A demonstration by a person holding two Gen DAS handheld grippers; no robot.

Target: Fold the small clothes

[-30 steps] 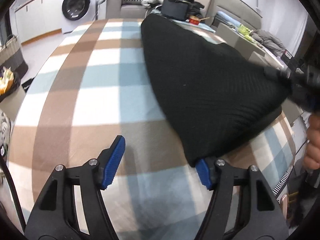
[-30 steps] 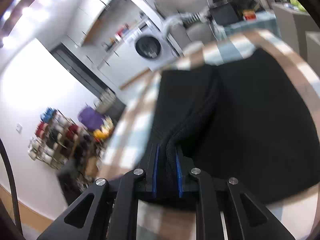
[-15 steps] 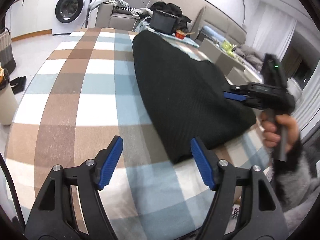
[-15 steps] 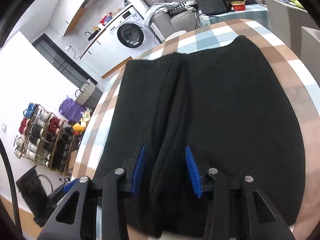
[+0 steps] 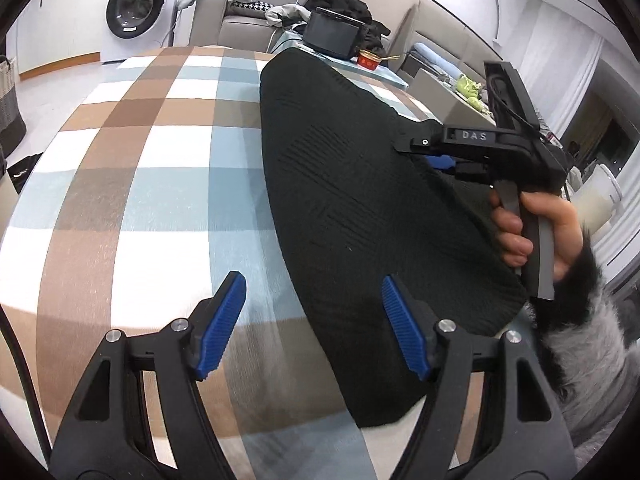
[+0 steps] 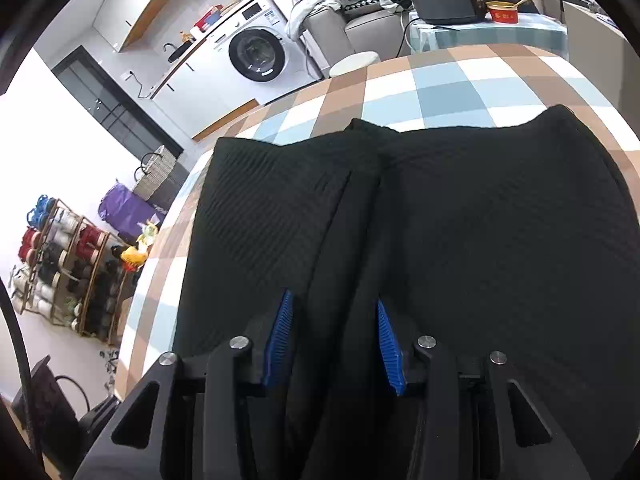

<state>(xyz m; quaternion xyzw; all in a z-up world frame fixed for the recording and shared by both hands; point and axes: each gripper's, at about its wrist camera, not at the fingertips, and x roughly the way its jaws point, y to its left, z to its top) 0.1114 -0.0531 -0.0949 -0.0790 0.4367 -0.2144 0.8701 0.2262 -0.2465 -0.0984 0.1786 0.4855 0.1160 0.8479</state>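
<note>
A black ribbed knit garment (image 5: pixel 360 184) lies folded lengthwise on the checked tablecloth (image 5: pixel 140 184). My left gripper (image 5: pixel 316 320) is open above the garment's near edge and holds nothing. My right gripper (image 6: pixel 334 340) is open, its blue pads either side of a raised fold ridge (image 6: pixel 352 240) of the garment (image 6: pixel 480 240), not clamping it. The right gripper also shows in the left wrist view (image 5: pixel 432 152), held by a hand over the garment's right side.
A side table with a black appliance (image 5: pixel 332 36) and a red cup (image 5: pixel 370 60) stands beyond the table's far end. A washing machine (image 6: pixel 256 56), a sofa and a shoe rack (image 6: pixel 68 272) stand around the table.
The right gripper has let go of the garment fold and opened. The garment now lies flat on the table. The left gripper has pulled back and risen slightly, still open.
</note>
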